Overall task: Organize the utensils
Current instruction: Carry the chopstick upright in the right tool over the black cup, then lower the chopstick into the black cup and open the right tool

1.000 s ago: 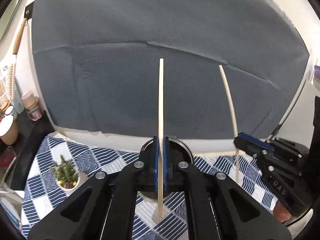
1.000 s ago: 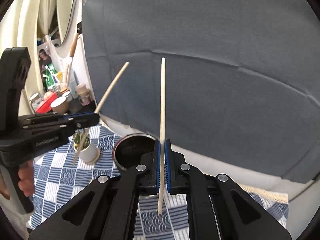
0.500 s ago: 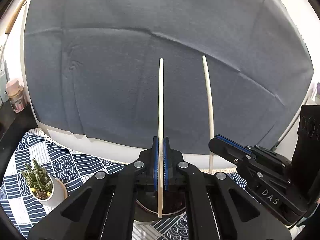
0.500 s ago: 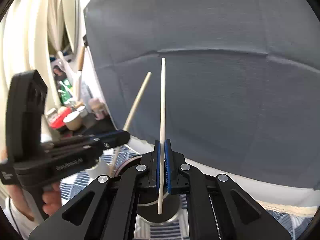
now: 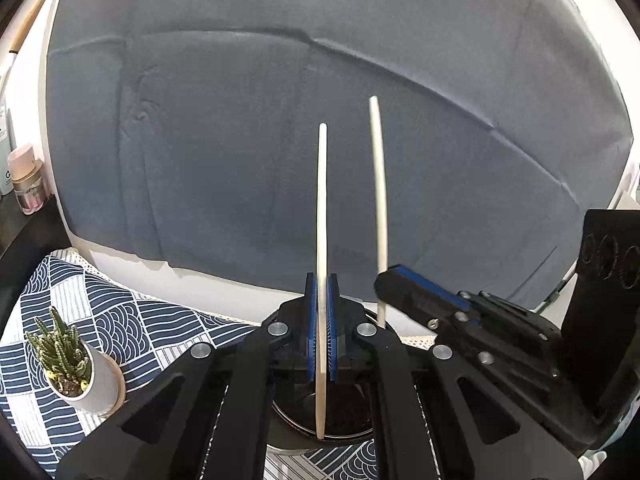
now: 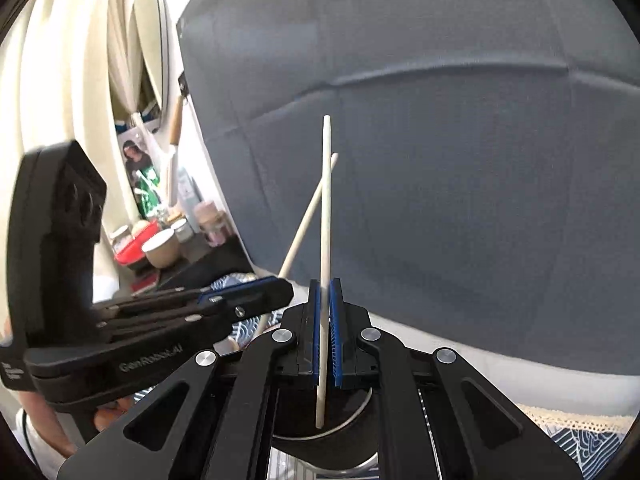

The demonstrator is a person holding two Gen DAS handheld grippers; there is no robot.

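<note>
My left gripper [image 5: 322,312] is shut on a pale wooden chopstick [image 5: 322,208] that stands nearly upright, its lower tip over the dark mouth of a round metal holder [image 5: 344,420]. The right gripper [image 5: 394,280] comes in from the right, pinching a second chopstick [image 5: 379,184] beside the first. In the right wrist view my right gripper [image 6: 325,312] is shut on its chopstick [image 6: 325,220], whose lower end hangs over the same holder [image 6: 336,428]. The left gripper [image 6: 264,290] sits at the left with its chopstick [image 6: 310,212] slanting behind mine.
A small cactus in a white pot [image 5: 76,372] stands on the blue patterned cloth [image 5: 132,332] left of the holder. A grey fabric backdrop [image 5: 280,140] fills the background. Jars, cups and bottles [image 6: 164,240] crowd a dark shelf at far left. A hand [image 6: 108,416] grips the left tool.
Both grippers have sunk toward the holder and drawn together; the two chopsticks now stand close side by side, their lower tips over the holder's mouth. The cactus slid left in view.
</note>
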